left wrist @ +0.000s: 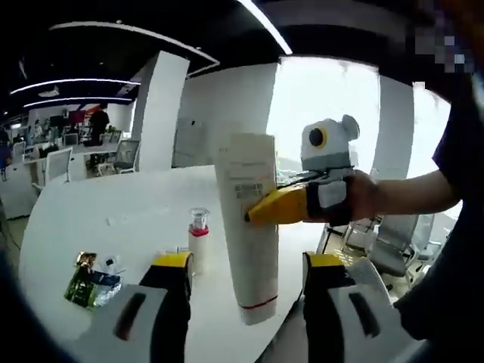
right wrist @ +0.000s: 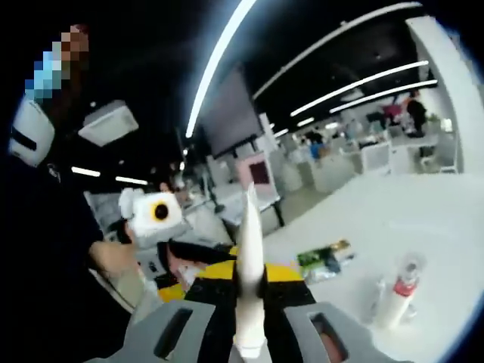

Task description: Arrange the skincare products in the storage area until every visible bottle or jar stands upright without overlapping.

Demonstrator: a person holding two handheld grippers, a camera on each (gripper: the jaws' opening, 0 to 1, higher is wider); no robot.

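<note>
A tall white tube [left wrist: 247,227] with a red line near its lower end hangs upright over the white table [left wrist: 113,204]. My right gripper [left wrist: 253,214] comes in from the right and its yellow jaws are shut on the tube's middle. My left gripper [left wrist: 249,265] is open, and the tube's lower part shows in the gap between its jaws without touching them. In the right gripper view the tube [right wrist: 249,257] is edge-on between my right gripper's [right wrist: 249,291] jaws. A small bottle [left wrist: 198,240] with a red band and clear cap stands on the table.
A green packet [left wrist: 87,281] lies on the table to the left of the small bottle [right wrist: 397,291], and shows as the packet [right wrist: 325,259] in the right gripper view. The round table's edge [left wrist: 302,249] runs close under the tube. Office chairs [left wrist: 393,249] stand beyond it.
</note>
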